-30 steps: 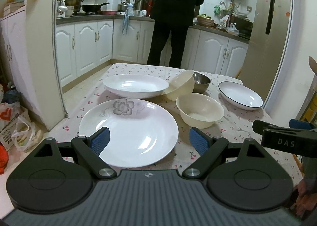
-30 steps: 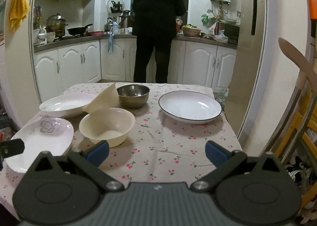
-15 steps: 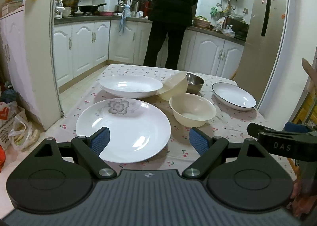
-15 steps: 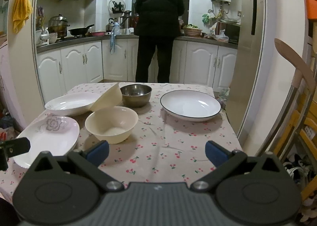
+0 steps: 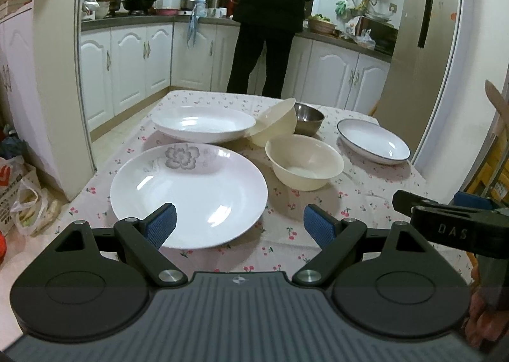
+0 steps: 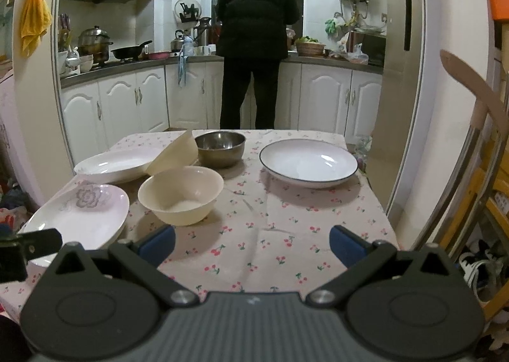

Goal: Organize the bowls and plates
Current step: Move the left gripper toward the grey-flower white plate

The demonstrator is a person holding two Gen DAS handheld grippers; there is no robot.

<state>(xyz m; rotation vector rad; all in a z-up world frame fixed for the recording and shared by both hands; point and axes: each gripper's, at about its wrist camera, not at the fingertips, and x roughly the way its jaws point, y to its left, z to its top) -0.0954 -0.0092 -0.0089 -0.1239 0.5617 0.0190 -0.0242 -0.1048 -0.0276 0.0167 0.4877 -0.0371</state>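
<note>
**Pre-grasp — nothing picked up yet**

Both claws are hanging released and empty over the near table edge: left gripper point(image 5: 239, 222), right gripper point(image 6: 253, 242). Nothing is stacked yet, by my read. The flower plate point(image 5: 187, 193) is lying at 12 o'clock just ahead of the left claw; the cream bowl point(image 6: 181, 193) is sitting at 11 o'clock from the right. Likely next: closing on a rim — thin edge, needs a low, level approach. A tilted cream bowl point(image 5: 275, 122) is leaning on the white plate point(image 5: 203, 122). The cherry-print tablecloth point(image 6: 280, 222) is covering the table; kitchen behind, a person point(image 6: 256, 44) standing at the counter.
</note>
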